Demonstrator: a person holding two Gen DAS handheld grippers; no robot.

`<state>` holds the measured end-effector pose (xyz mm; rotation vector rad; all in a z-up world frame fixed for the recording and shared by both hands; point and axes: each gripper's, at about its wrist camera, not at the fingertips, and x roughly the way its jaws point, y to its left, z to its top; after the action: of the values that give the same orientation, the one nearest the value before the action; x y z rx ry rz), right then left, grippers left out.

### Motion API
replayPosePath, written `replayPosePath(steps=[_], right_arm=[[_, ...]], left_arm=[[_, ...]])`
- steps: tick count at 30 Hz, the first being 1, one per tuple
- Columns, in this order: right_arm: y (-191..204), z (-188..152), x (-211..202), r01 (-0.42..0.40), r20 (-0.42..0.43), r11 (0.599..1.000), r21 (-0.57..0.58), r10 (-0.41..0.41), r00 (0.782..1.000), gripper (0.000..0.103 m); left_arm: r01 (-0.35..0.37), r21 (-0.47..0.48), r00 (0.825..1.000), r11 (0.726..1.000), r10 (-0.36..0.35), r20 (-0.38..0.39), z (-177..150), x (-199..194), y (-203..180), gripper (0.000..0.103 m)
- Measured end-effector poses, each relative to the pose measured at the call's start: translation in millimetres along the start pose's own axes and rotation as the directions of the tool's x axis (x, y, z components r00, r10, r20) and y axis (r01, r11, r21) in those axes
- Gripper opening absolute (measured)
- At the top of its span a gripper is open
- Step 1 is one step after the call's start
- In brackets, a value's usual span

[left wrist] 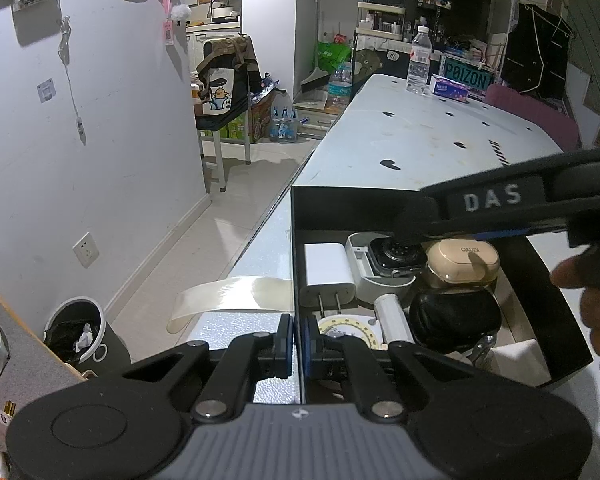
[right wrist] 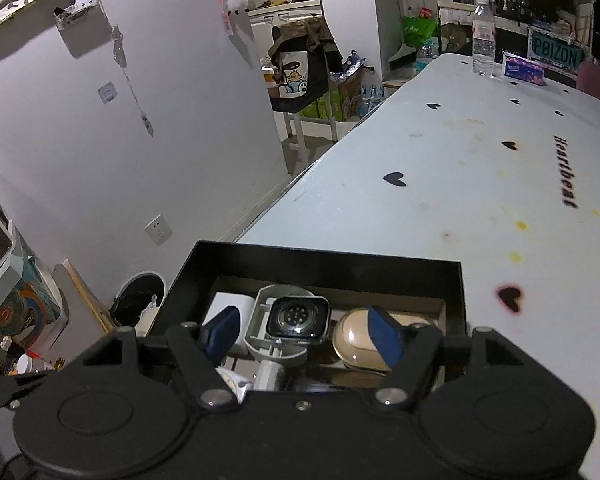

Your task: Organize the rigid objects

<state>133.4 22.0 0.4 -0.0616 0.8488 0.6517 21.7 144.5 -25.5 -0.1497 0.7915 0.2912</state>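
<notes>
A black open box (left wrist: 352,208) sits on the white table near its left edge. It holds a white charger plug (left wrist: 328,270), a smartwatch body (left wrist: 396,256) on a grey cradle, a beige earbud case (left wrist: 462,260), a black pouch (left wrist: 456,320) and a white tube (left wrist: 394,318). My left gripper (left wrist: 299,344) is shut on the box's near left wall. My right gripper (right wrist: 304,338) is open above the box, its pads on either side of the smartwatch (right wrist: 298,316); it shows in the left wrist view (left wrist: 416,220) as a black arm over the watch.
The white table (right wrist: 460,184) with black hearts stretches away, with a water bottle (right wrist: 484,40) and a tissue pack (right wrist: 524,68) at its far end. A strip of clear tape (left wrist: 228,296) hangs off the table edge. A bin (left wrist: 80,332) stands on the floor at left.
</notes>
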Motion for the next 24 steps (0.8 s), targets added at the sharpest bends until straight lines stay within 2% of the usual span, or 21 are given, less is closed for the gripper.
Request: replayPosePath(steps=[15, 24], right_arm=[[-18, -15, -54, 0.046, 0.059, 0.998, 0.033, -0.048, 0.997, 0.076], [-27, -30, -71, 0.077, 0.077, 0.996, 0.052, -0.081, 0.994, 0.08]], left_arm=[[-0.001, 0.001, 1.0, 1.0, 0.001, 0.0, 0, 0, 0, 0.005], [-0.001, 0.001, 1.0, 1.0, 0.001, 0.001, 0, 0, 0, 0.005]])
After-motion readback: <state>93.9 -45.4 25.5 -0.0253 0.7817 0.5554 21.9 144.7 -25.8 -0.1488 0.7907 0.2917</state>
